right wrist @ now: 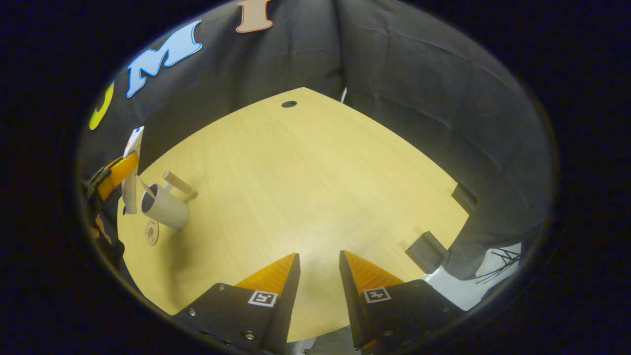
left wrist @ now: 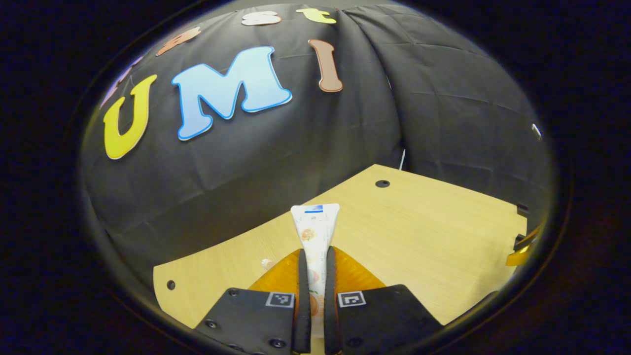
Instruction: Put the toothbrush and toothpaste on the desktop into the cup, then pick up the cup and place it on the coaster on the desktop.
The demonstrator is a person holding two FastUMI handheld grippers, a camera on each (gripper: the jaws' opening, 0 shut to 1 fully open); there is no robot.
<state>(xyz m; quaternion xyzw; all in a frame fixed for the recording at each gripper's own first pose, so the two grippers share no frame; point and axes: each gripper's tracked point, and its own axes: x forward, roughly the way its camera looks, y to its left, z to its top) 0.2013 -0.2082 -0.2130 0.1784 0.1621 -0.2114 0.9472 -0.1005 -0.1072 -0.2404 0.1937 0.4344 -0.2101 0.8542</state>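
Observation:
My left gripper is shut on a white toothpaste tube, which stands upright between the fingers above the wooden desktop. In the right gripper view that left gripper holds the tube just left of a pale cup, the tube's lower end beside the rim. The cup has a stick-like handle, and a thin object pokes from its mouth; I cannot tell what it is. A round coaster lies on the desktop right by the cup. My right gripper hangs open over the near middle of the desktop, holding nothing.
Two dark blocks sit at the desktop's right edge, with thin cables on the floor beyond. A cable hole marks the far corner. Black cloth walls close in the back and right side.

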